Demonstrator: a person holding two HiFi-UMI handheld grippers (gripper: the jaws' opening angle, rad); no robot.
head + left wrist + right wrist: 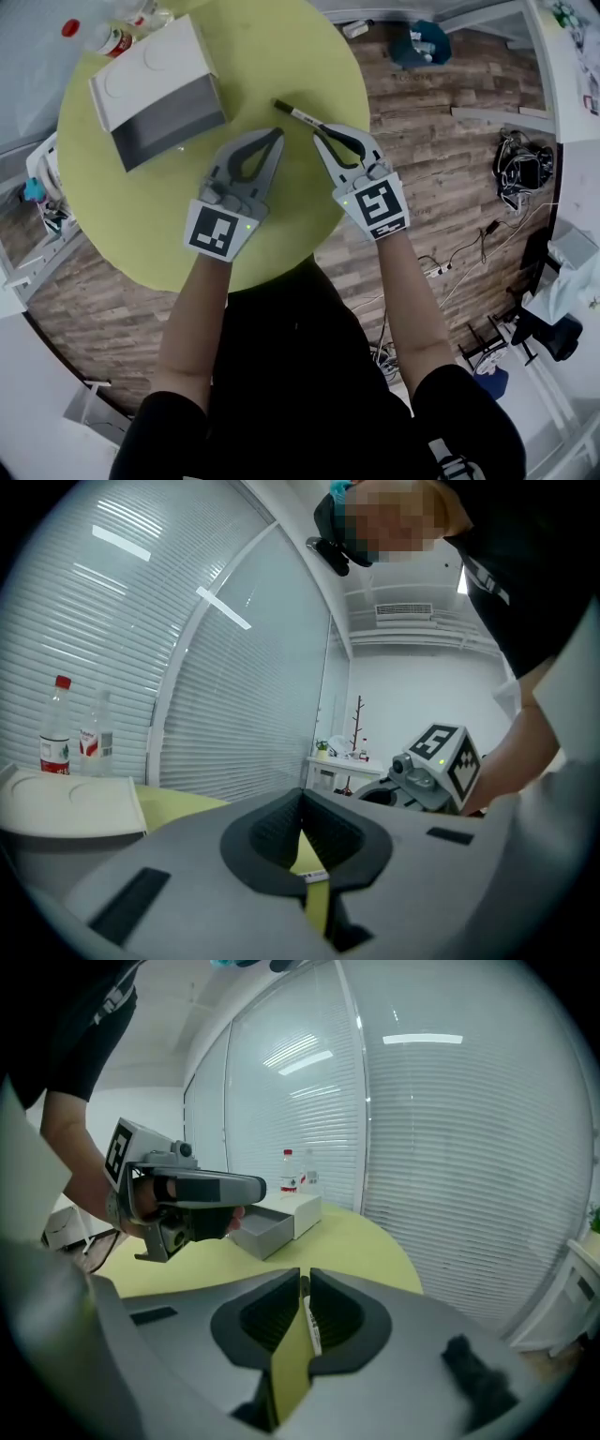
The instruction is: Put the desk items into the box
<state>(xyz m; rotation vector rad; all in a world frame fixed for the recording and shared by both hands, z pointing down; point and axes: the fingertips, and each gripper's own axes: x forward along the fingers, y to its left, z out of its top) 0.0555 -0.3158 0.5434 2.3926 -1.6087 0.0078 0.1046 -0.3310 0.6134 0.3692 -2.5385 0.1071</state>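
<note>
A black and white marker pen (294,113) lies slanted over the round yellow-green table (281,47). My right gripper (320,130) is shut on its near end, and a strip of the pen's white body (310,1324) shows in the narrow slit between the jaws of my right gripper (305,1279). My left gripper (278,134) hovers just left of the pen, shut and empty, its jaws meeting in the left gripper view (302,797). The white box (155,70) with its grey drawer pulled open stands at the table's far left, apart from both grippers.
Bottles with red caps (103,36) stand behind the box at the table's far edge. The table's edge (349,178) runs right under my right hand. Beyond it are wood flooring, cables (520,173) and a window with blinds (450,1147).
</note>
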